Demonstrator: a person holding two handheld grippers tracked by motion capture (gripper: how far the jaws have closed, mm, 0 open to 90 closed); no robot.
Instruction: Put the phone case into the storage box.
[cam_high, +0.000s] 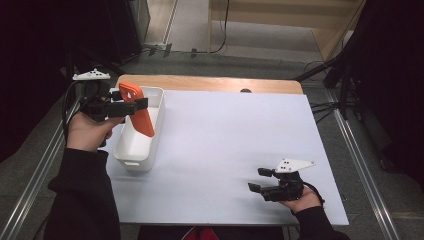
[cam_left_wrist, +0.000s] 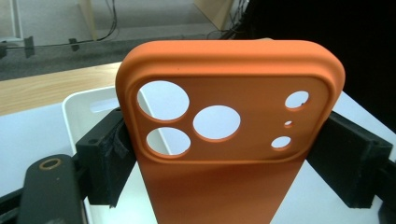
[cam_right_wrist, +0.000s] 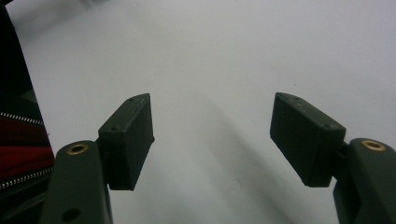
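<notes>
An orange phone case (cam_high: 137, 115) with round camera cut-outs hangs upright over the white bin (cam_high: 156, 131) at the table's left. My left gripper (cam_high: 134, 103) is shut on it, its black pads pressing the case's two long edges. In the left gripper view the orange phone case (cam_left_wrist: 224, 154) stands between both jaws, with the white bin's (cam_left_wrist: 74, 109) rim behind it. My right gripper (cam_high: 257, 180) rests low near the table's front right, open, with nothing between its jaws. The right gripper (cam_right_wrist: 212, 135) looks down on bare white table.
The white table top (cam_high: 230, 130) stretches between the two grippers. A wooden strip (cam_high: 210, 82) runs along its far edge, with a small dark object (cam_high: 245, 90) on it. Metal rails and stands flank both sides.
</notes>
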